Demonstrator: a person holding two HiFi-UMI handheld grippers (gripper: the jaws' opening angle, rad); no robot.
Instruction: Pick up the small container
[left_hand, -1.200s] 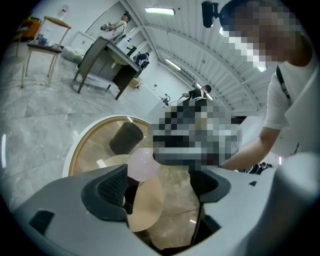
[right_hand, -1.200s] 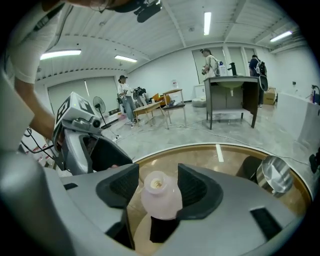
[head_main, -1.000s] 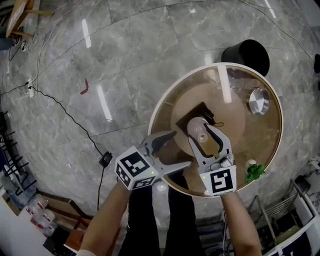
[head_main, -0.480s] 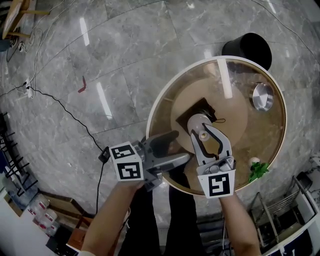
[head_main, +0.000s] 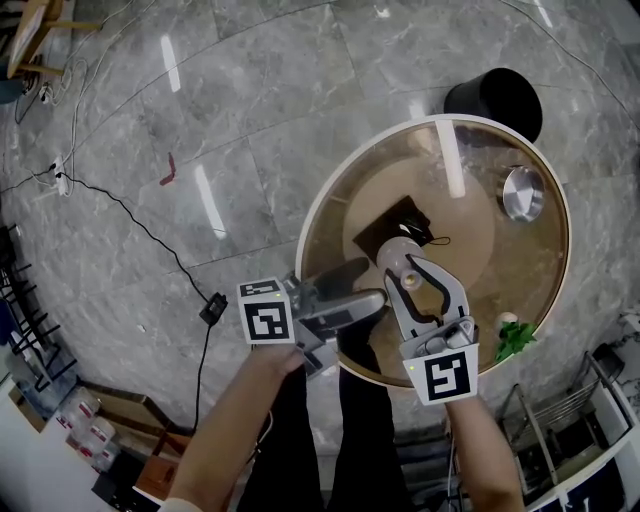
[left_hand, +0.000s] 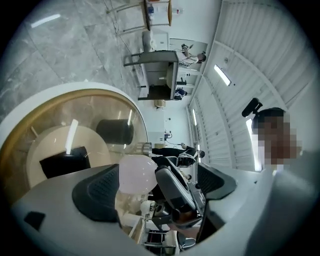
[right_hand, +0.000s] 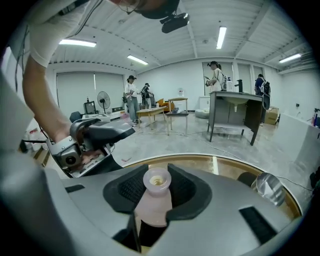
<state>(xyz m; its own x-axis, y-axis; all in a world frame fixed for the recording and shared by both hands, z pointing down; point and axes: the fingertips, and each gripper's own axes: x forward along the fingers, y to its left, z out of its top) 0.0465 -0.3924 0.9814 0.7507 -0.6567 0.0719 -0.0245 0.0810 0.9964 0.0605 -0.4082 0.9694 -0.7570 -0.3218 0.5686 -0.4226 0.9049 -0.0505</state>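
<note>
The small container is a pale pink bottle with an open neck, over the black mat on the round glass table. My right gripper is shut on it, and in the right gripper view both pads press the small container just under its rim. My left gripper hovers at the table's near edge, left of the bottle. It is rolled onto its side and its jaws have just been opening, with nothing gripped. In the left gripper view the small container shows ahead, beyond the open pads.
A steel bowl sits at the table's far right and a green sprig near its right front rim. A black bin stands on the floor behind the table. A cable and plug lie on the floor at left.
My right jaws closed onto the small container. My left gripper rolled about its own axis, so its marker cube turned, and its jaws spread wider.
</note>
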